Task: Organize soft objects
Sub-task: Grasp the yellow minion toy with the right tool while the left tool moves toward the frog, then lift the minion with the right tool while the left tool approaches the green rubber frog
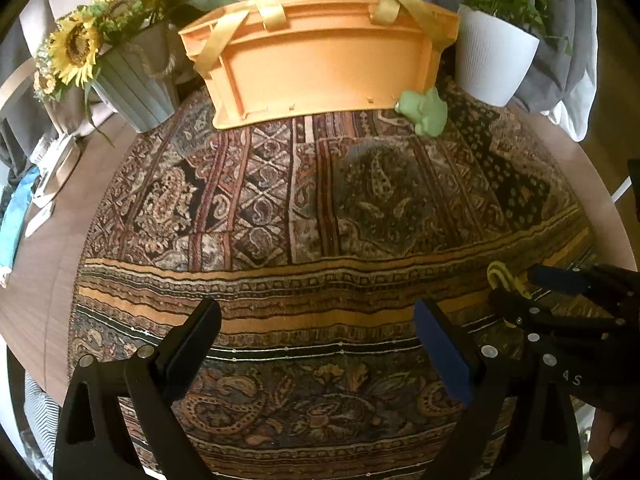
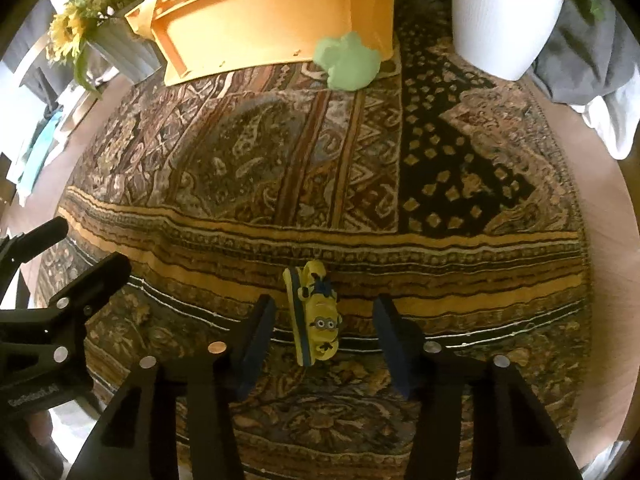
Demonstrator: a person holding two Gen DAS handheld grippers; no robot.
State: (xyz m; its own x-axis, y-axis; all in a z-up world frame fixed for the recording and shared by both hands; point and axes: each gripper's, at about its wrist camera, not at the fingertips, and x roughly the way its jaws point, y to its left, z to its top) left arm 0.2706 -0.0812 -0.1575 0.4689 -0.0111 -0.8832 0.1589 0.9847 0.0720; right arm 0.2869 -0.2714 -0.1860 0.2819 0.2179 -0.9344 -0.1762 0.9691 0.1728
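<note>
A yellow minion toy (image 2: 316,316) lies on the patterned cloth (image 2: 280,184), between the open fingers of my right gripper (image 2: 325,320), not gripped. Part of it shows in the left wrist view (image 1: 500,274) beside the right gripper (image 1: 560,300). A green soft frog (image 1: 424,110) sits against the orange basket (image 1: 320,60) at the far side; it also shows in the right wrist view (image 2: 346,62), with the basket (image 2: 260,20). My left gripper (image 1: 316,328) is open and empty above the cloth (image 1: 280,208); it shows at the left in the right wrist view (image 2: 72,256).
A grey pot of sunflowers (image 1: 132,76) stands left of the basket. A white pot with a green plant (image 1: 492,52) stands to its right. The cloth lies on a wooden table (image 1: 44,248). Clutter sits at the table's far left (image 1: 36,184).
</note>
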